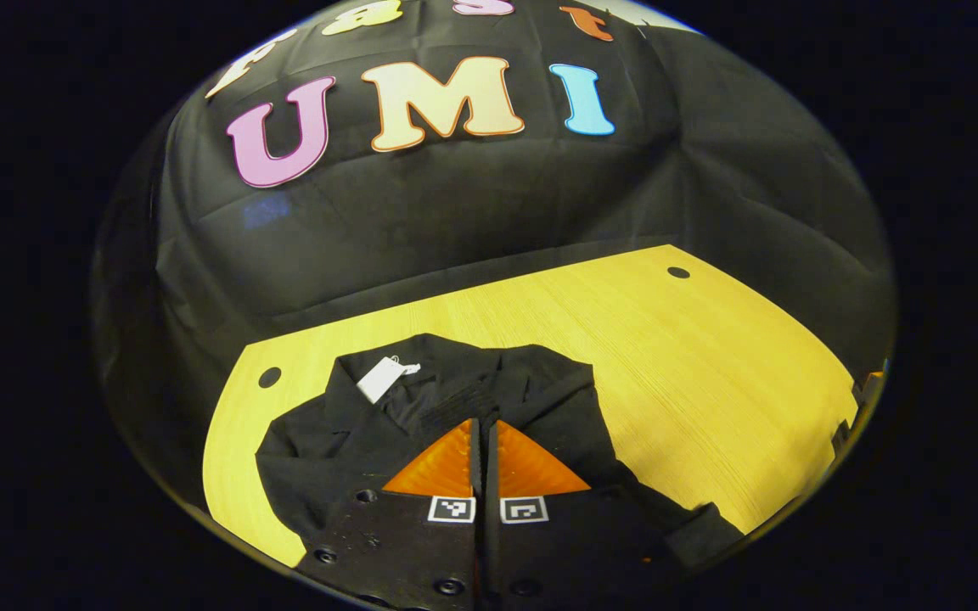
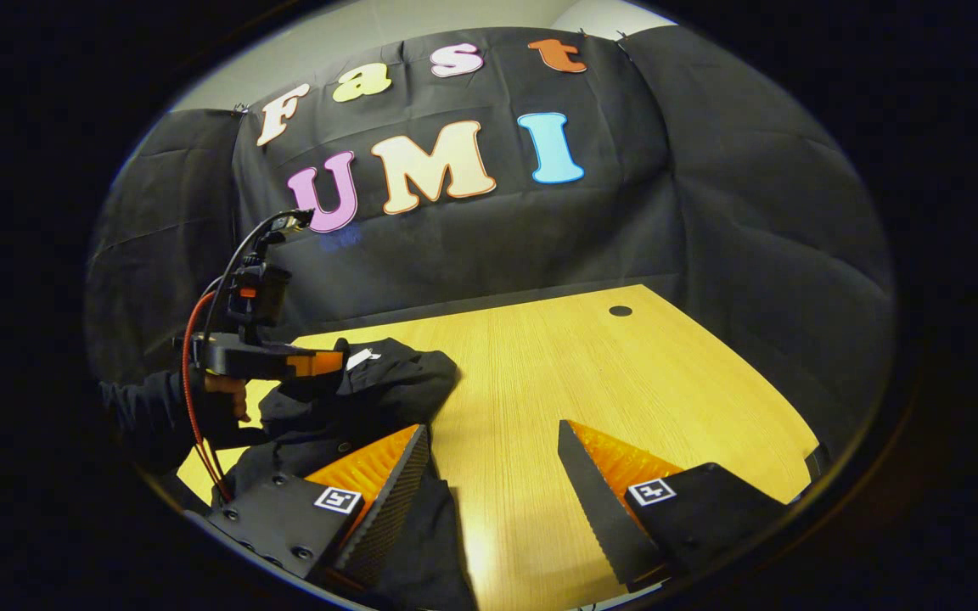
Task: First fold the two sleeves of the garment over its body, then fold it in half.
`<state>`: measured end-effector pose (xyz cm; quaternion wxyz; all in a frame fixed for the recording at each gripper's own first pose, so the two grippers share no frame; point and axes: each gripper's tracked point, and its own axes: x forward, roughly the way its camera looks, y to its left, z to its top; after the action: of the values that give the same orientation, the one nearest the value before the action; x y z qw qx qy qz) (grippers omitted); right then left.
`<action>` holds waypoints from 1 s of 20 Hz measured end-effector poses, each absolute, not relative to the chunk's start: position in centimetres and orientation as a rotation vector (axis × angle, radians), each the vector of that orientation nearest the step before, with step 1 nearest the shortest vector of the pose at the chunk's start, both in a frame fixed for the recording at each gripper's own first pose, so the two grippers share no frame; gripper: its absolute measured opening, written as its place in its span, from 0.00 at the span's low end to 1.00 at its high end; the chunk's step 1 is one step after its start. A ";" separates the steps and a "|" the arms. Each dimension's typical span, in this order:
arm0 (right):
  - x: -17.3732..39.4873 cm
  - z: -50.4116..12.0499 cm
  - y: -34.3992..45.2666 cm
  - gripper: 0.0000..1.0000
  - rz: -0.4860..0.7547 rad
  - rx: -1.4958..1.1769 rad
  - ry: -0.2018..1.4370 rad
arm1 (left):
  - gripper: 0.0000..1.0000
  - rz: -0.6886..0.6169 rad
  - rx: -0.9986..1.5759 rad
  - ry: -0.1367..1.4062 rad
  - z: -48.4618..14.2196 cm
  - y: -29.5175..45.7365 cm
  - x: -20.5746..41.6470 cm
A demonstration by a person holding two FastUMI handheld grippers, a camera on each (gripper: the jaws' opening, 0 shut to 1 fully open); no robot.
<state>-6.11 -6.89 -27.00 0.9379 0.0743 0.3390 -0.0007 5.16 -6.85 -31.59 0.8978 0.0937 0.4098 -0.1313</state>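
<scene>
A black garment (image 1: pixel 540 390) lies bunched on the left part of the wooden table (image 1: pixel 710 365), a white tag (image 1: pixel 380 378) showing near its collar. My left gripper (image 1: pixel 482 423) is shut, its tips buried in a fold of the garment's cloth. One sleeve (image 1: pixel 693 530) trails toward the near right. In the right gripper view the garment (image 2: pixel 404 382) is a raised heap, with the left gripper (image 2: pixel 328 363) held level on top of it by a hand (image 2: pixel 222 395). My right gripper (image 2: pixel 493 428) is open; one finger hangs over the garment's near edge, the other over bare table (image 2: pixel 582 365).
The table has a round cable hole (image 1: pixel 678 272) at the far right corner and another hole (image 1: pixel 269 377) at the far left. Bare wood stretches to the right of the garment. A red cable (image 2: pixel 188 382) loops from the left gripper. Black cloth walls close the booth behind.
</scene>
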 end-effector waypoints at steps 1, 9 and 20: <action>-6.3 -27.1 -6.9 0.98 0.008 0.153 0.693 | 0.00 -0.244 0.202 0.824 -31.1 -6.7 5.7; -7.6 -27.6 -4.7 0.98 0.215 0.133 0.721 | 0.95 -0.112 0.191 0.635 -21.7 -3.2 3.1; -13.2 -28.8 0.7 0.98 0.237 0.088 0.799 | 0.94 0.020 0.097 0.768 -21.1 8.2 -13.2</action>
<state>-13.23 0.67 -28.81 0.9135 0.0429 0.3879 0.1153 -13.24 8.20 -21.14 0.9260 0.0472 0.3745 0.0096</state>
